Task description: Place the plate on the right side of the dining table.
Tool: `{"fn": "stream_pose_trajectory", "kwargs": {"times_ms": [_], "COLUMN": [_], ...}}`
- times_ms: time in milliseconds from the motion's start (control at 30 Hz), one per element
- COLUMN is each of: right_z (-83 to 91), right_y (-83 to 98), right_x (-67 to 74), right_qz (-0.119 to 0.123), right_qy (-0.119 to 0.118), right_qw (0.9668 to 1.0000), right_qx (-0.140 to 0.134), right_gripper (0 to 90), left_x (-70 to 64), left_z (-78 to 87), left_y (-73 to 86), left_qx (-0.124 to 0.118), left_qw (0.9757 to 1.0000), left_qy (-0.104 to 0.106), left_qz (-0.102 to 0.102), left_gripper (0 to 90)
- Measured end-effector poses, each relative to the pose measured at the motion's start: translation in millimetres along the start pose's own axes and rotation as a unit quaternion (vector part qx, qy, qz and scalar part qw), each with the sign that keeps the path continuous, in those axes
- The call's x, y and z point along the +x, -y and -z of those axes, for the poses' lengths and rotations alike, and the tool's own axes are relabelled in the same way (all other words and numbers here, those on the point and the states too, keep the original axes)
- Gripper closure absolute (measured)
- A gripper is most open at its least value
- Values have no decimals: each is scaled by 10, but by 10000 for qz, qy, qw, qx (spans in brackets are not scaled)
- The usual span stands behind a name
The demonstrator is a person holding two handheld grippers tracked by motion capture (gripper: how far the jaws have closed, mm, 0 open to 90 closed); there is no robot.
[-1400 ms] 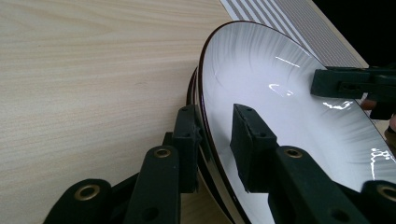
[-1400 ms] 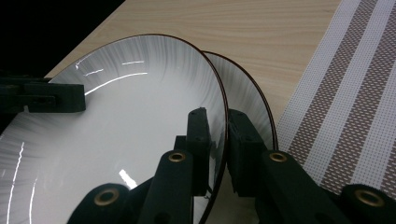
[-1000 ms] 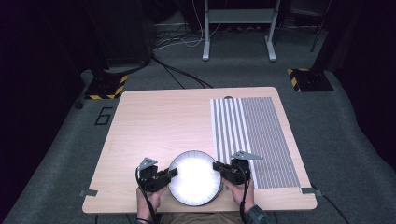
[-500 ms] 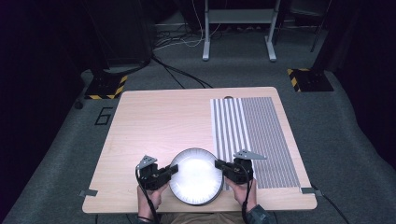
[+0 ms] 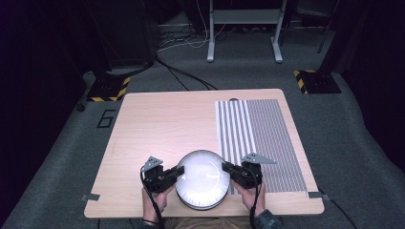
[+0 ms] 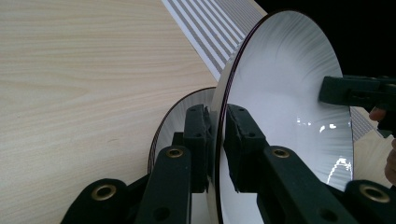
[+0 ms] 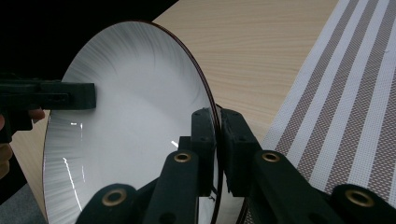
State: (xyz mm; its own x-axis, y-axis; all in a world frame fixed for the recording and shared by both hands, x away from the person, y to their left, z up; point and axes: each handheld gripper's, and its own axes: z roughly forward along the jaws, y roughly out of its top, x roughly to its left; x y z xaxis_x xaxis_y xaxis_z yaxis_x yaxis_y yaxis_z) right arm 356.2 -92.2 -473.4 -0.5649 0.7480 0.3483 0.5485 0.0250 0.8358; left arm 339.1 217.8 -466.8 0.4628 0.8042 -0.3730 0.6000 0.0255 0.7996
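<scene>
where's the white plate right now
In the high view the white plate is at the table's near edge, pinched at its rim between the left gripper and right gripper, just left of the striped placemat.

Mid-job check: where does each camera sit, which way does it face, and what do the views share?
High view: above the person's side, looking forward and down on the table; forearms, left gripper and right gripper on a plate.
Left gripper view: rides the left gripper, looking along its jaws, clamped on the plate's rim, toward the mat.
Right gripper view: rides the right gripper, jaws on the opposite rim, mat alongside.
Shared: the plate, mat and table in all three; each gripper view shows the other gripper across the plate.
</scene>
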Motion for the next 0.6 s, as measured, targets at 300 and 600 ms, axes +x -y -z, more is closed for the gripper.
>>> {"fn": "stream_pose_trajectory", "kwargs": {"times_ms": [300, 600], "right_z": [88, 156], "right_y": [-41, -71], "right_x": [-26, -72], "right_qz": [2, -39], "right_qy": [22, 80], "right_qw": [10000, 9999], "right_qx": [-45, -78], "right_gripper": [840, 837], "left_x": [-62, -113], "left_z": [-30, -98], "left_y": [-46, -82], "left_qx": [31, 49], "left_qw": [9999, 9998], "left_qy": [77, 160], "left_qz": [-69, -72], "left_gripper": [789, 789]}}
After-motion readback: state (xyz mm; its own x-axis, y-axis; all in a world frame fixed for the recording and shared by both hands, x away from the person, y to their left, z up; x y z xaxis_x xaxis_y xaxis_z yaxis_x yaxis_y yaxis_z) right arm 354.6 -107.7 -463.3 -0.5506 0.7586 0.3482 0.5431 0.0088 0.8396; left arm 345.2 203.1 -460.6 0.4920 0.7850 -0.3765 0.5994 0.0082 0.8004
